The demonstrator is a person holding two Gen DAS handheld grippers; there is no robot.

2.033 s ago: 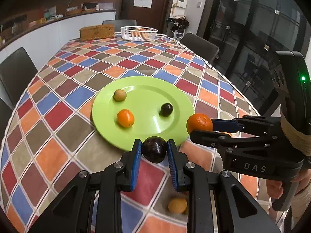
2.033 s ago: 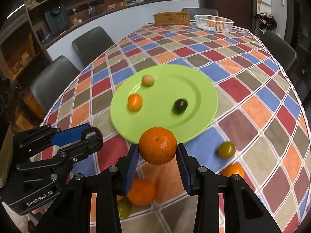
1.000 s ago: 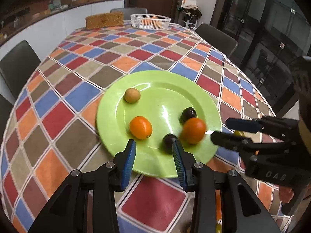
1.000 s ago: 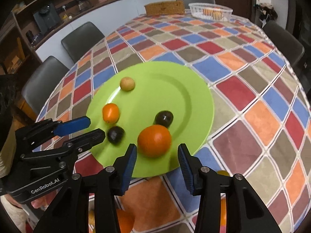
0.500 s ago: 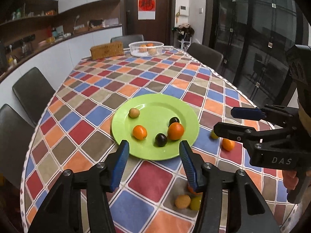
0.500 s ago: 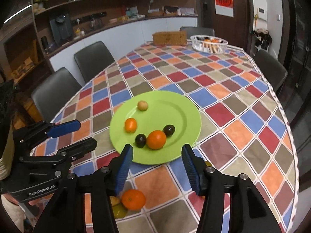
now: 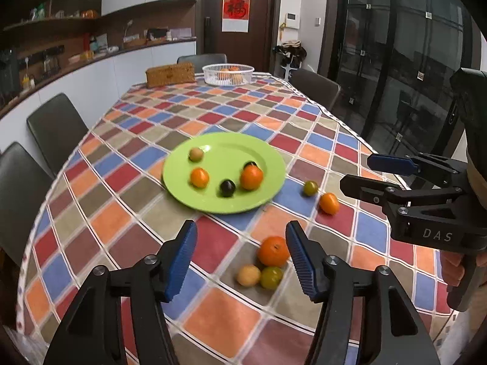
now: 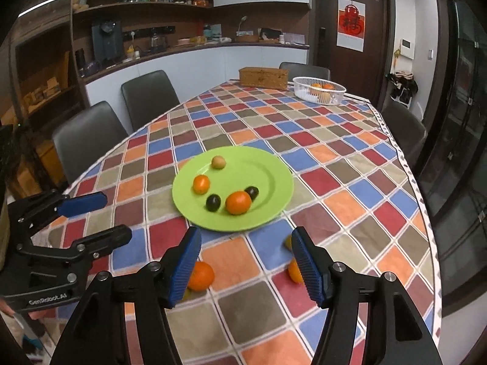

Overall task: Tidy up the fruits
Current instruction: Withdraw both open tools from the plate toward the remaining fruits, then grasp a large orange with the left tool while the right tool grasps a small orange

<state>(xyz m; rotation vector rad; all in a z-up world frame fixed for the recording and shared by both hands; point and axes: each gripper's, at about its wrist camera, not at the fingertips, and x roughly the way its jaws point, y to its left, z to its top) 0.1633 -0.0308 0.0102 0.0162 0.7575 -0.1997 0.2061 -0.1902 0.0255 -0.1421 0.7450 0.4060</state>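
Observation:
A green plate [image 7: 231,152] [image 8: 258,170] on the checked tablecloth holds a large orange [image 7: 251,177] [image 8: 238,202], a dark plum [image 7: 227,187] [image 8: 213,202], a second dark fruit [image 8: 252,192], a small orange [image 7: 199,177] and a tan fruit [image 7: 195,154]. My left gripper [image 7: 240,224] [image 8: 117,216] hangs back from the plate's near rim, its jaws opening with nothing between them. To its right, my right gripper [image 8: 246,231] [image 7: 356,172] is also opening and empty. Loose on the cloth lie an orange [image 7: 274,251] [image 8: 201,275], a tan fruit [image 7: 249,276], green fruits [image 7: 271,276] [image 7: 310,187] and a small orange [image 7: 329,203].
A white basket [image 7: 228,74] [image 8: 319,91] with fruit and a woven box [image 7: 170,74] stand at the table's far end. Dark chairs [image 8: 88,140] line the sides. The table's edge [image 8: 426,222] runs close on the right, beside glass doors.
Both grippers let go of their fruit on the plate, the left the dark plum, the right the large orange. They then drew back and up from the plate with jaws widening.

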